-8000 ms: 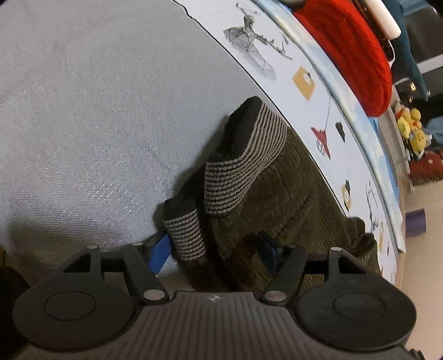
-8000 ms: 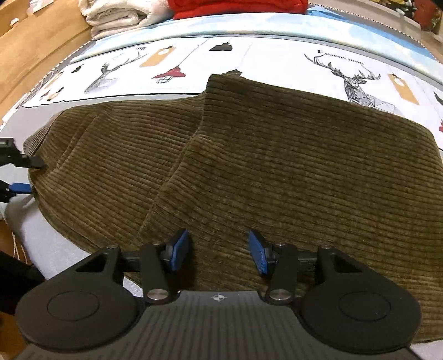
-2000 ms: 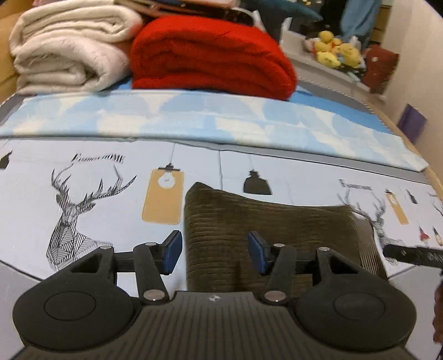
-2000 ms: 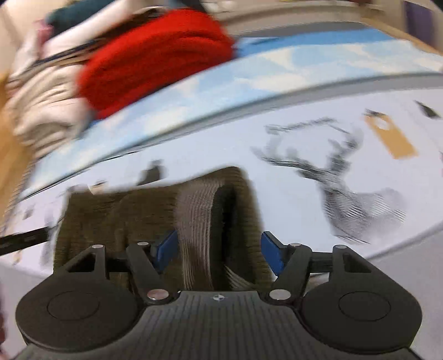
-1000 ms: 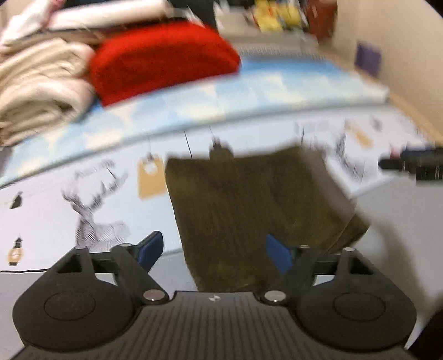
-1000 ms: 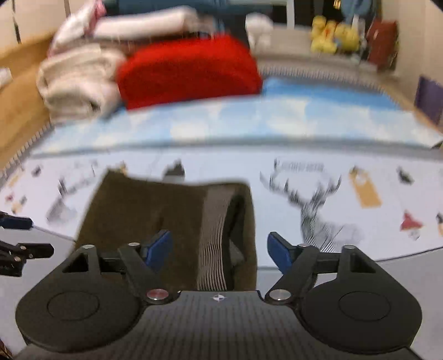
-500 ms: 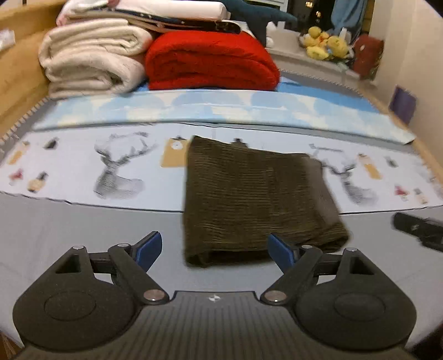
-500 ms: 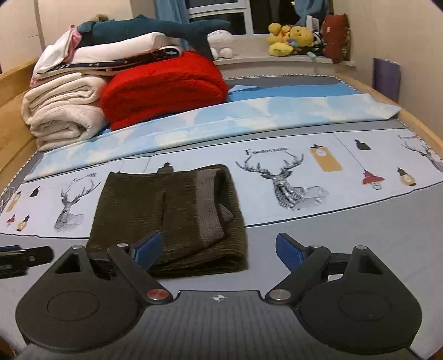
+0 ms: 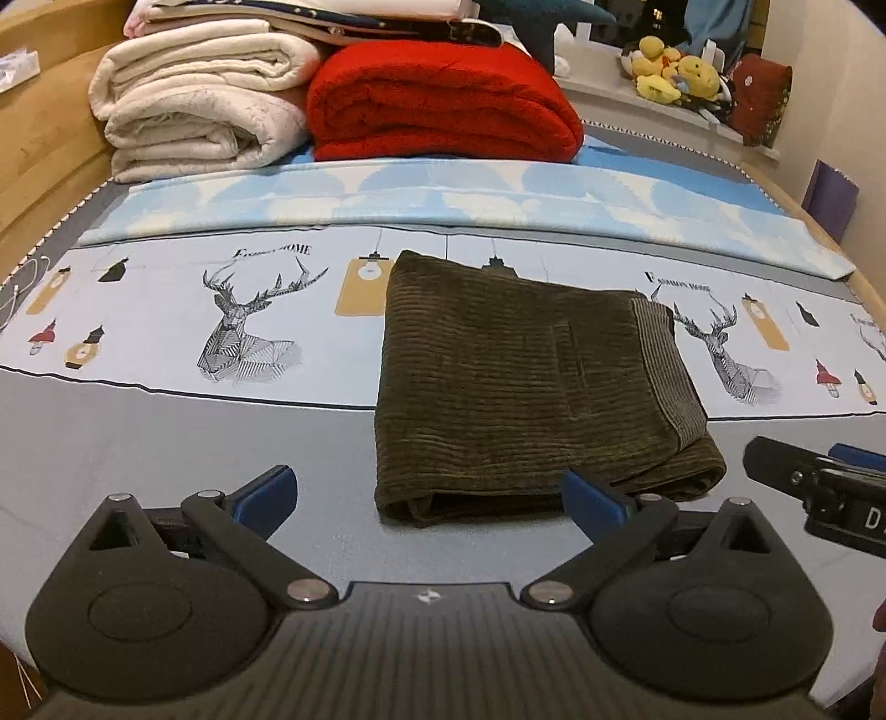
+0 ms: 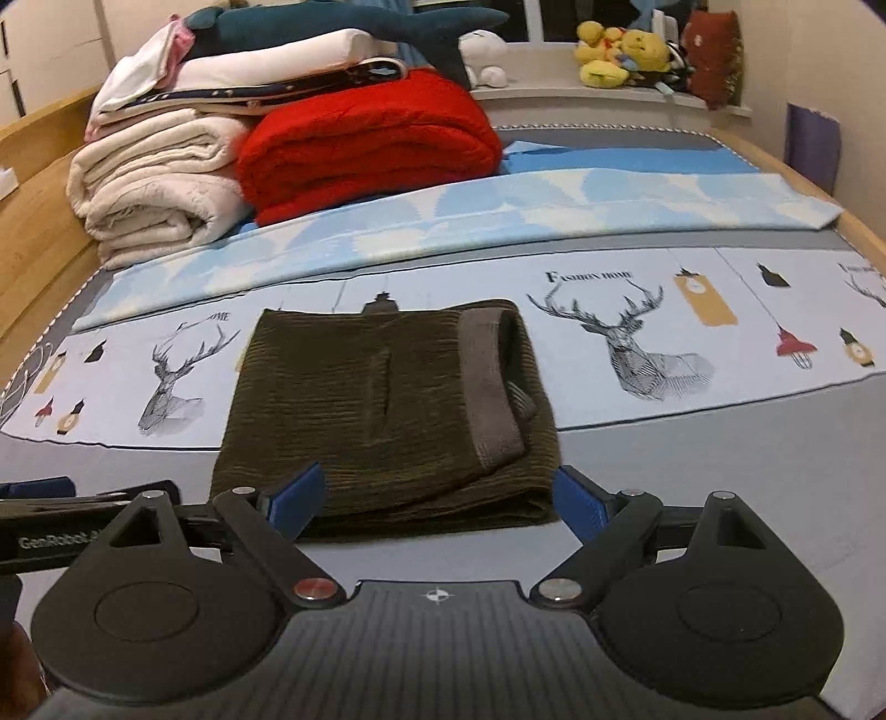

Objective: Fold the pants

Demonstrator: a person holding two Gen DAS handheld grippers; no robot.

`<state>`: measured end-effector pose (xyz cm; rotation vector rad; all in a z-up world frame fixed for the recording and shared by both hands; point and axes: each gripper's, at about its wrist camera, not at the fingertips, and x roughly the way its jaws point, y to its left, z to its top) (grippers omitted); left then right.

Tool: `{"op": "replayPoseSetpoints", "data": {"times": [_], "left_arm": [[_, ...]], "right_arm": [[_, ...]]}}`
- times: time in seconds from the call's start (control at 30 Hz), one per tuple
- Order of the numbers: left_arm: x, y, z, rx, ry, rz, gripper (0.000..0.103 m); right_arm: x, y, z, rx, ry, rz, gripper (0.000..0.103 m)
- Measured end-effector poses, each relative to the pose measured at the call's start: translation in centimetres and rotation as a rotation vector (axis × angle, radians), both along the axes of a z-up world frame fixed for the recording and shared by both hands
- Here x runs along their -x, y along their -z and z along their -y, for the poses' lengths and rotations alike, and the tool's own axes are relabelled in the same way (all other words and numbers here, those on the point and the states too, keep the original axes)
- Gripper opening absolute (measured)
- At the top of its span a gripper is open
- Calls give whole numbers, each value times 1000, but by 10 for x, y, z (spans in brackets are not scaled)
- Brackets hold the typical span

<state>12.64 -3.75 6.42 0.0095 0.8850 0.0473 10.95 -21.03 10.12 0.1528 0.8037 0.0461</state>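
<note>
The olive corduroy pants (image 9: 515, 376) lie folded into a compact rectangle on the bed, with a striped grey cuff band (image 9: 664, 365) along the right edge. They also show in the right wrist view (image 10: 382, 410). My left gripper (image 9: 426, 493) is open and empty, hovering just short of the pants' near edge. My right gripper (image 10: 437, 498) is open and empty, also just short of the near edge. The right gripper's tip shows at the right edge of the left wrist view (image 9: 819, 487), and the left one at the left edge of the right wrist view (image 10: 66, 504).
The bed has a grey sheet (image 9: 166, 443) and a deer-print cover (image 9: 243, 327). A light blue blanket (image 9: 443, 194), a red folded blanket (image 9: 443, 105) and cream blankets (image 9: 199, 105) lie at the back. Wooden bed rails run along both sides. Plush toys (image 10: 620, 50) sit on the far sill.
Both grippers have pulled back and away from the pants with jaws wide. The pants lie released as a folded rectangle and have not moved since half a second ago.
</note>
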Motion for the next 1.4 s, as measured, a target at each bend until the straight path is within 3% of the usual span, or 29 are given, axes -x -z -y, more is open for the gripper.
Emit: {"op": "replayPoseSetpoints", "data": {"times": [0.57, 1.4], "left_arm": [[-5, 6, 1, 1, 10, -27, 102], [-5, 8, 0, 3, 18, -38, 102]], "right_arm": [[-11, 3, -26, 34, -55, -11, 90], [-10, 4, -29, 59, -67, -14, 91]]}}
